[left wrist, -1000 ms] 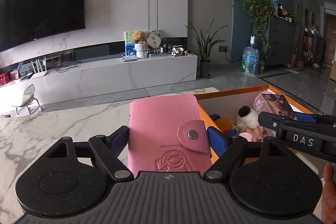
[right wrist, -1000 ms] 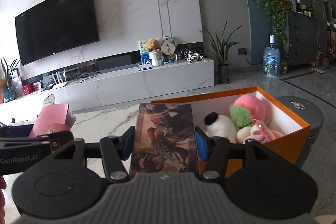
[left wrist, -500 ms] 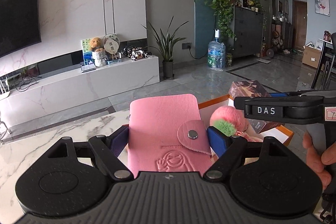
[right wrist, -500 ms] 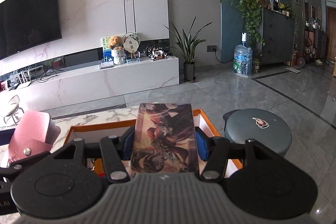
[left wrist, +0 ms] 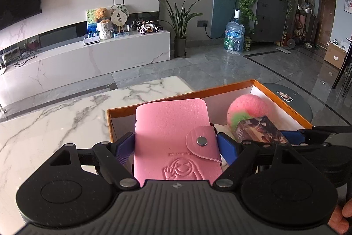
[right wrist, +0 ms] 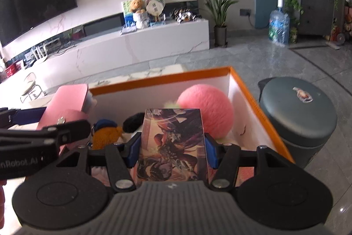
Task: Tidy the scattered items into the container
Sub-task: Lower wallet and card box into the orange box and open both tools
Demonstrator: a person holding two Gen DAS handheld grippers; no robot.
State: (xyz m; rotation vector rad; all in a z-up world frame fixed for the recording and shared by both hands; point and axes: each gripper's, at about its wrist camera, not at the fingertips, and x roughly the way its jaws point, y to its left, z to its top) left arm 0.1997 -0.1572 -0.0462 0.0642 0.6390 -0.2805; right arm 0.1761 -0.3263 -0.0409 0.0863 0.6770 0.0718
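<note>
We hold both loads over the box (right wrist: 253, 100): left fingers (left wrist: 126, 144) clamp the wallet (left wrist: 173, 136), right fingers (right wrist: 210, 149) clamp the card pack (right wrist: 171, 142). Next, we judge, lower and release inside.

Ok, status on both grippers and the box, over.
Left gripper shut on pink wallet, right gripper shut on illustrated card box. Both above orange box. Pink plush ball and other toys already inside, nothing blocking.
</note>
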